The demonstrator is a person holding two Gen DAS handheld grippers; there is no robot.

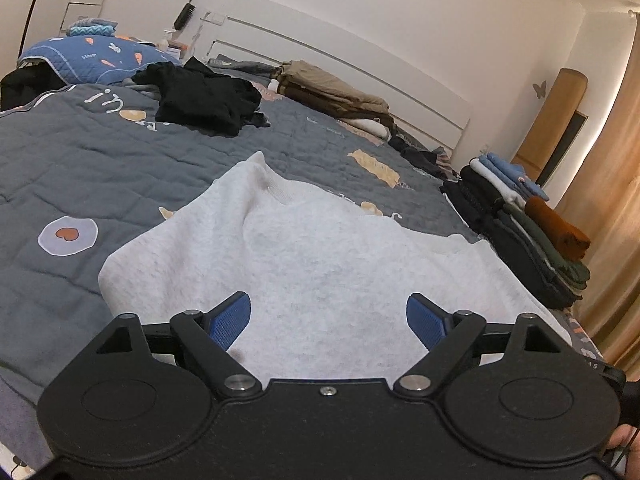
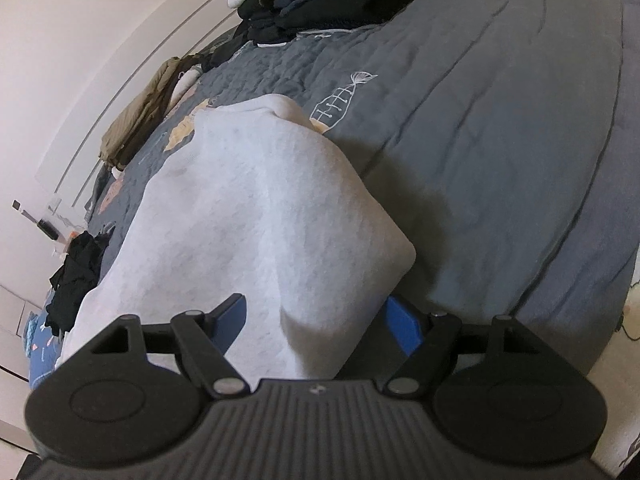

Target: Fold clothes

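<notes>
Spread fingers of the left gripper (image 1: 328, 322) were seen just above a pale grey sweatshirt (image 1: 304, 256), nothing pinched. It was laid on the grey bed quilt (image 1: 80, 168), long axis running away, collar far. Right gripper (image 2: 316, 322) fingers were spread around its near folded edge, no pinch being seen.

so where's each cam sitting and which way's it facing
Left wrist: on the left gripper, jaws open, looking along the grey bedspread toward the headboard.
Right wrist: on the right gripper, jaws open, tilted across the bed.
Both show the white sweatshirt, folded stack and black garment.
</notes>
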